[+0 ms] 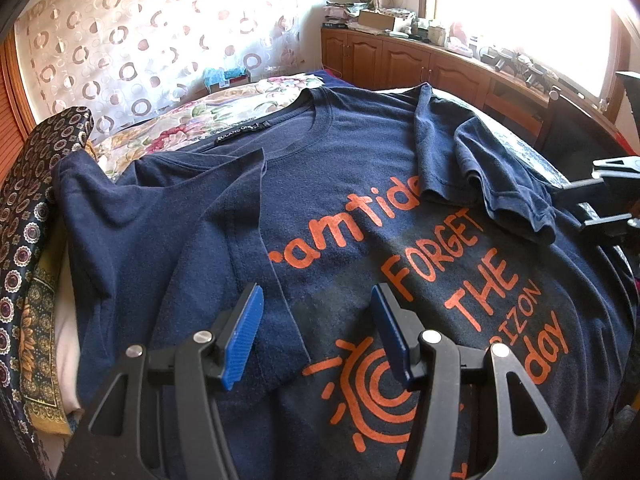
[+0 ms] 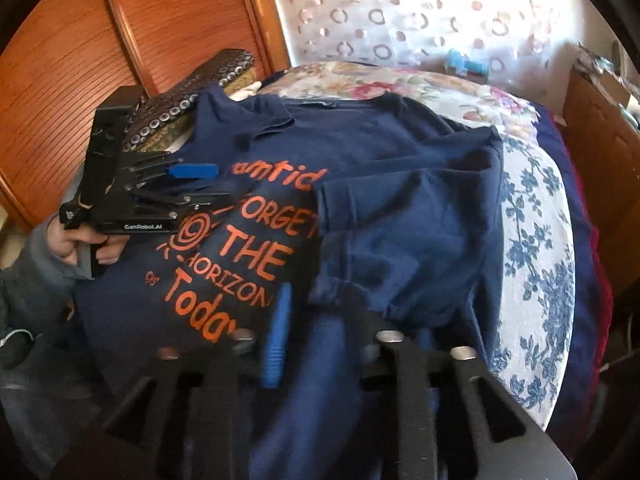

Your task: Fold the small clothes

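A bed (image 1: 248, 100) with floral covers; ahead of the tongs lies a navy T-shirt (image 1: 360, 184), beside it what seems patterned scarves (image 1: 28, 216).

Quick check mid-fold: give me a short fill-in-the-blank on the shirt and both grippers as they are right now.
1. The T-shirt is navy with ____ lettering.
2. Both sleeves lie folded ____ over the chest.
3. The left gripper has its jaws ____, with nothing between them.
4. The bedcover has a ____ pattern.

Missing words: orange; inward; open; floral

My T-shirt (image 1: 344, 184) is navy with orange lettering and an orange sun print (image 1: 376, 392). My claws' pads (image 1: 242, 340) are blue on black frames. The bedspread (image 2: 536, 240) is white with blue flowers; the curtain (image 1: 132, 40) has brown rings.
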Available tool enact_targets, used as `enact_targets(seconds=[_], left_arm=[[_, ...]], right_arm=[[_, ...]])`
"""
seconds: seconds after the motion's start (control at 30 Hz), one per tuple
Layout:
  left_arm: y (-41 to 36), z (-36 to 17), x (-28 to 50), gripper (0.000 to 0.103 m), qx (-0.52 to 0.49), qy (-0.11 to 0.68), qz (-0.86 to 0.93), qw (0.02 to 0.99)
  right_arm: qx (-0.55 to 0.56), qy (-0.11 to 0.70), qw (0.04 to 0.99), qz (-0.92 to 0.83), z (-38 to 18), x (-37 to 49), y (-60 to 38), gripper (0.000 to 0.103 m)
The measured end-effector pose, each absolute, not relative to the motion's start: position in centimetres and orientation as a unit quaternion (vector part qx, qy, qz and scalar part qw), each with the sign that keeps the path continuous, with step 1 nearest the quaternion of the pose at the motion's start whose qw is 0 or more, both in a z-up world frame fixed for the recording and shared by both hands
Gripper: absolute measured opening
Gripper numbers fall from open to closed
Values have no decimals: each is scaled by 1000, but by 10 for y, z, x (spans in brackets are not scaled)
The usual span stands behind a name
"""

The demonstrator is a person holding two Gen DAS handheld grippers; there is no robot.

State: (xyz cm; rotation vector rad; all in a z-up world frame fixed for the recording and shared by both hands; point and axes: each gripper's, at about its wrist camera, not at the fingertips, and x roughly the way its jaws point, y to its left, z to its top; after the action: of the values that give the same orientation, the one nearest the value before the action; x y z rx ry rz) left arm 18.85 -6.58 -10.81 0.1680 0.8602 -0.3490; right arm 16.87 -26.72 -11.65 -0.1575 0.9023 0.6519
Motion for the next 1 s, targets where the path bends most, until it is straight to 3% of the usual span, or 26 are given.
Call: enact_targets(seconds=[0.4,0.67,0.8,0.93,0.97,1.0], left_arm=[[-9,-67,190,56,60,379,-110,917],[36,-61,200,56,33,381,-59,922],[41,-64,198,56,28,382,-54,922],[47,-66,195,56,28,384,-51,921],[47,-67,194,56,27,382,-52,922],[48,-66,194,56,27,380,-52,923]], right_arm=[[-91,384,882,259,-101,218,-274,60],[-104,392,856,320,-109,262,-224,60],[-151,431,828,326,-127,274,-187,50],[-189,451,820,296,-142,275,-181,49],[-193,453,819,295,-145,274,-182,46],[-199,452,818,294,-146,274,-182,36]])
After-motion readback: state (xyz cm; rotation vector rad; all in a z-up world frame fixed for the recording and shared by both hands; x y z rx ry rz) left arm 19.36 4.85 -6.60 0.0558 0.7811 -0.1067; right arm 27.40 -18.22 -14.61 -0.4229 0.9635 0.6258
